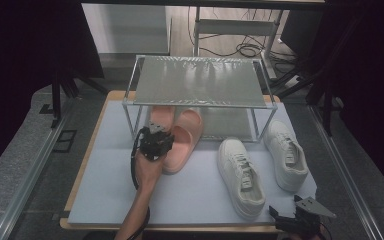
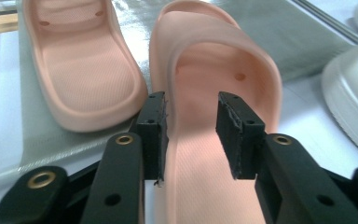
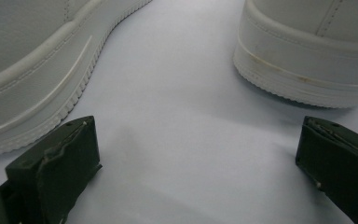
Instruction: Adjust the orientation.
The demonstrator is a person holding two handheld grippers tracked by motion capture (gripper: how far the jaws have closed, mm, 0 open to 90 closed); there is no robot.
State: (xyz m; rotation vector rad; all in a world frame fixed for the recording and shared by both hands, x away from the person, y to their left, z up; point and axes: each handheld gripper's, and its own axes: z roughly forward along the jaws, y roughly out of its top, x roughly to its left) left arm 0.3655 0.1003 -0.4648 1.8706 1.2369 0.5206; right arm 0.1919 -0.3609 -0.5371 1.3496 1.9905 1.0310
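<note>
We see the left gripper (image 2: pixel 191 135) with its fingers (image 2: pixel 151 130) parted over the near pink slipper (image 2: pixel 214 74), not pressing it, at the shelf's (image 1: pixel 200 80) front on the desk (image 1: pixel 180 200). The right gripper (image 3: pixel 196 172) gapes wide, holding nothing.

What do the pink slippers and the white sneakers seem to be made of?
The pink slippers look like soft moulded foam or rubber: one piece, matte, fine dotted footbed texture, no seams. The white sneakers look like smooth leather or imitation leather with stitched panels and laces, on ribbed rubber-like soles; real or synthetic cannot be told.
</note>
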